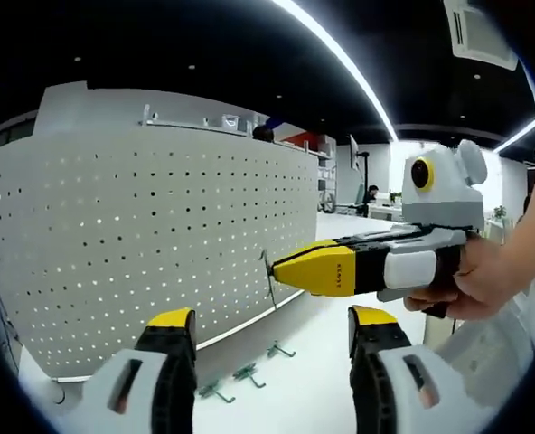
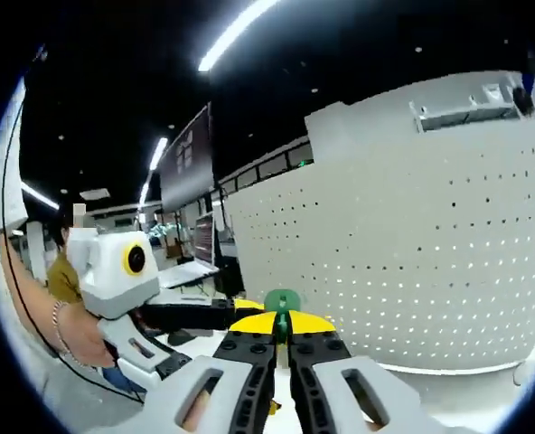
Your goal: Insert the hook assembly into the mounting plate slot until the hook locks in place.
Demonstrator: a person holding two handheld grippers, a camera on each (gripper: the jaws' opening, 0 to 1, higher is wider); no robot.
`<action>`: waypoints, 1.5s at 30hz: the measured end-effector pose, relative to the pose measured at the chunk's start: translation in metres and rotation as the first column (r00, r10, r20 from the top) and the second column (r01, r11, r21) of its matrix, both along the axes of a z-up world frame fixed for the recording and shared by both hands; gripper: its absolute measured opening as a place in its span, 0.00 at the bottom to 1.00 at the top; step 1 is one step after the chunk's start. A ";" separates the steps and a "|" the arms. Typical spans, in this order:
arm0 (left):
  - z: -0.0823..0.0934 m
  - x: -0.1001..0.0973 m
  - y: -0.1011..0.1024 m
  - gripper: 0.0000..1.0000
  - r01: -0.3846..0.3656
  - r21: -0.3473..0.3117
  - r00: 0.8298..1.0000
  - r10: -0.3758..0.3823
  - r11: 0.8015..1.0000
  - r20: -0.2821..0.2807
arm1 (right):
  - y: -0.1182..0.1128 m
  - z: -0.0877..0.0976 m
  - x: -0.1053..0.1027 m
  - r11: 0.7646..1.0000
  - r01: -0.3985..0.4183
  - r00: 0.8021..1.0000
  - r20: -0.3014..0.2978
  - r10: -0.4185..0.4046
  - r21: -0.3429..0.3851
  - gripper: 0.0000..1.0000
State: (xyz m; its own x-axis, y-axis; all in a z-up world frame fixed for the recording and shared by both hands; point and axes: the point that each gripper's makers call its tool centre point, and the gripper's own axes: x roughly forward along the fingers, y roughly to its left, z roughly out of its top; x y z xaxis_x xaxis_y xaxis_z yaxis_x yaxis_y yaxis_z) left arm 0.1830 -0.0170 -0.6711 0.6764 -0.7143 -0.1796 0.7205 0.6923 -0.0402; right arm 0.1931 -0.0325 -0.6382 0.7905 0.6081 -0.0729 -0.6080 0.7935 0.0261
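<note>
A white perforated mounting plate (image 1: 150,235) stands upright on the table and also spans the right gripper view (image 2: 412,253). My right gripper (image 1: 278,268) comes in from the right in the left gripper view. It is shut on a small hook assembly (image 1: 267,273), whose metal end sits at the plate's lower right holes. In the right gripper view the hook's green part (image 2: 282,302) sticks up between the shut yellow tips of that gripper (image 2: 282,327). My left gripper (image 1: 272,330) stands open below, holding nothing, apart from the plate.
Three spare hooks (image 1: 248,372) lie on the white table (image 1: 322,334) in front of the plate's base. A hand (image 1: 484,280) holds the right gripper. Desks, monitors and a seated person (image 1: 370,194) are in the background.
</note>
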 end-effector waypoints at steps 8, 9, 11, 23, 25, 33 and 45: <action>0.001 0.001 0.003 0.69 -0.008 -0.007 1.000 0.008 1.000 -0.001 | 0.000 0.002 0.003 1.000 0.007 1.000 -0.018 -0.006 0.028 0.01; 0.001 0.000 0.003 0.69 -0.006 -0.006 1.000 0.006 1.000 0.001 | -0.001 0.004 0.005 0.999 0.011 1.000 -0.018 -0.011 0.035 0.01; 0.002 0.000 0.004 0.69 -0.008 -0.005 1.000 0.008 1.000 0.004 | -0.002 0.008 0.009 0.999 0.021 1.000 -0.017 -0.021 0.044 0.01; 0.006 -0.001 0.022 0.67 -0.021 -0.027 1.000 0.022 0.999 0.020 | -0.012 0.027 0.039 0.990 0.084 0.996 -0.012 -0.083 0.114 0.01; 0.004 -0.002 0.025 0.67 -0.020 -0.027 1.000 0.021 0.999 0.018 | -0.012 0.031 0.043 0.989 0.093 0.996 -0.009 -0.092 0.119 0.01; 0.003 -0.005 0.038 0.67 -0.039 -0.035 0.999 0.040 0.999 0.016 | -0.011 0.044 0.060 0.983 0.115 0.993 0.011 -0.118 0.142 0.01; 0.001 -0.007 0.056 0.67 -0.082 -0.053 0.996 0.084 0.995 0.020 | -0.011 0.063 0.085 0.977 0.144 0.987 0.050 -0.154 0.155 0.01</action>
